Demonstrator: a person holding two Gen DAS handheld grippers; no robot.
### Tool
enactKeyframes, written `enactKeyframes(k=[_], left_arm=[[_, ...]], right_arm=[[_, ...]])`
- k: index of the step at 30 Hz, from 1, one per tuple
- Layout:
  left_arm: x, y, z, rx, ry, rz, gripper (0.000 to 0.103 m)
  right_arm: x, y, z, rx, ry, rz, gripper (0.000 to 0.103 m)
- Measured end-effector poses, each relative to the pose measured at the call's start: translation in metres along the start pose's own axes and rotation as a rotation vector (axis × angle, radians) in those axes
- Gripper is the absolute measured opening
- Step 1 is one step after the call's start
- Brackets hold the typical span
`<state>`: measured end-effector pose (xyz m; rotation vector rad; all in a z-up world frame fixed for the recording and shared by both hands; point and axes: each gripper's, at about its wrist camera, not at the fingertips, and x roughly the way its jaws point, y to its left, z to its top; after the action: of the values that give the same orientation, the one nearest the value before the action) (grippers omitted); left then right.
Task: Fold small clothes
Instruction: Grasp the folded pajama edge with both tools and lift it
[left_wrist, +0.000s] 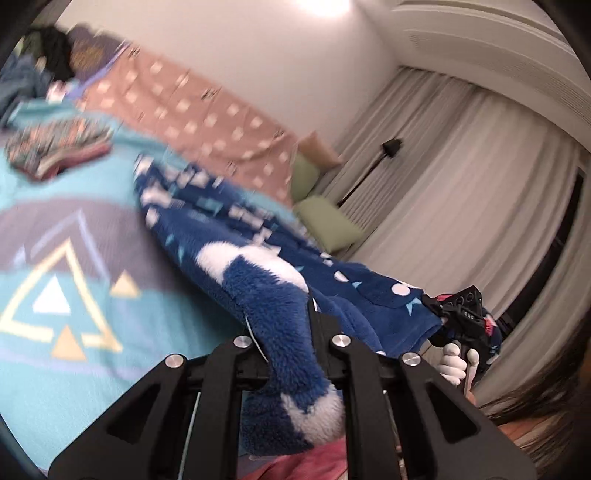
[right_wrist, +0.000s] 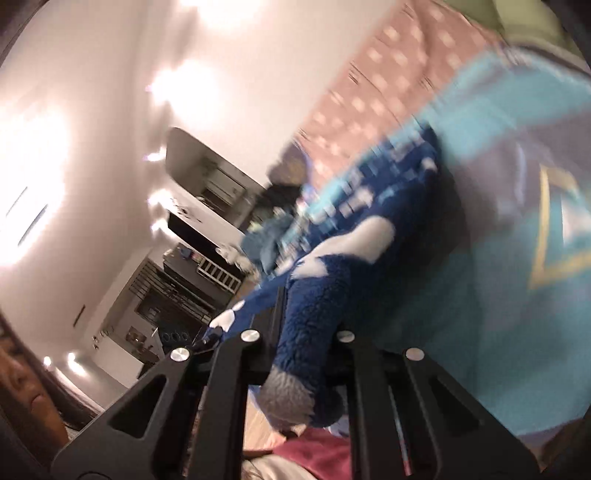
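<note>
Bedding covers the work surface: a teal blanket (left_wrist: 92, 369) printed with triangles, and beyond it a pink spotted cover (left_wrist: 192, 107) against a white wall. Pale curtains (left_wrist: 461, 177) hang to one side. Both tongs are clamped on the blue fleece garment (left_wrist: 266, 295), which stretches between them, raised off the blanket at its gripped edge. The left gripper (left_wrist: 295, 332) pinches one corner, the right gripper (right_wrist: 295, 343) another. Only the left wrist view shows the gloved hand (left_wrist: 452, 363) holding the other tong; only the right wrist view shows dark shelving (right_wrist: 173, 295).
</note>
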<state>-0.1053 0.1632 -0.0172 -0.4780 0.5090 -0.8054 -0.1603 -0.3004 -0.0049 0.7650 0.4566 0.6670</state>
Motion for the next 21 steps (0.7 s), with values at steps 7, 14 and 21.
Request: enactKeyframes(k=[7,14,21], left_arm=[[-0.027,-0.048,0.02,0.149,-0.092,-0.006,0.013],[-0.004,-0.013,0.047,0.035,-0.106,0.028,0.013],[0.031,0.002,0.089,0.029,-0.136,0.071,0.013]], right_arm=[[-0.029,0.037,0.018,-0.169,-0.108,-0.022,0.011],[-0.011,0.009,0.036,-0.091,-0.125,-0.051,0.013],[0.027,0.001,0.074,-0.121,-0.142,-0.063,0.016]])
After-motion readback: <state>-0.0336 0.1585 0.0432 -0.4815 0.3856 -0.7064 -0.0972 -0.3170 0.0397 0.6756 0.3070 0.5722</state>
